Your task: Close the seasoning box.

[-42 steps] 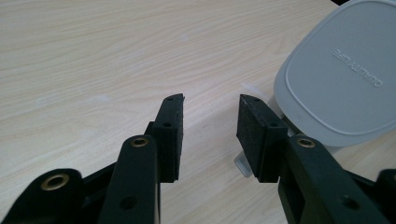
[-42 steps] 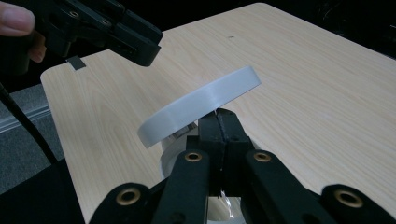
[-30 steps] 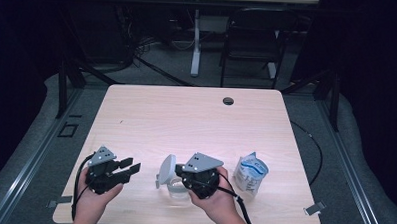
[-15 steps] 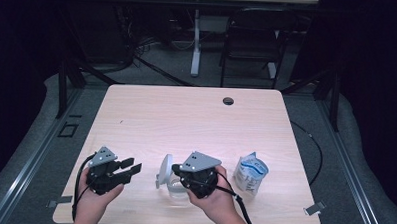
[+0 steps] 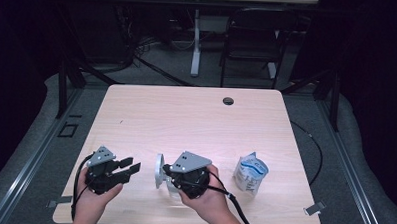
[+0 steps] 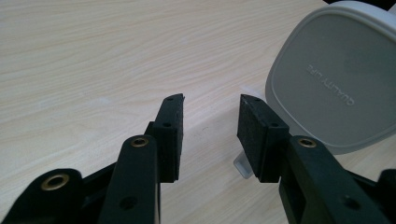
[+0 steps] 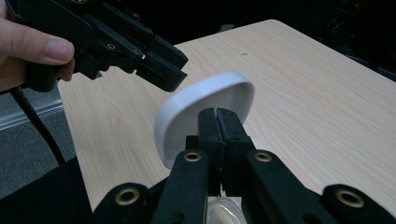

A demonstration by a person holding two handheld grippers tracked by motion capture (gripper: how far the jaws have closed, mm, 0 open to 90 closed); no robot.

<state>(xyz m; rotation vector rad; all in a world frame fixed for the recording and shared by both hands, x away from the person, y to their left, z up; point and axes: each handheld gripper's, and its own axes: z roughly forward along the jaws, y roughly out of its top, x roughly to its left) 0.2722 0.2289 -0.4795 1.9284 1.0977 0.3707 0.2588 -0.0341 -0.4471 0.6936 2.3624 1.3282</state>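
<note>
Since a second ago the right gripper [image 5: 170, 177] has crept slightly left with the white lid [image 5: 159, 170], while the left gripper [image 5: 129, 170] has stayed at the near-left of the table [image 5: 196, 117]. There are two grippers, one lid, one clear container [image 7: 224, 212] and one blue-and-white pouch [image 5: 250, 173] near right; the left gripper view reads the lid's embossed lettering, the right gripper view its hollow side. The right jaws are pressed together on the lid's edge; the left's are spread, just left of the lid.
</note>
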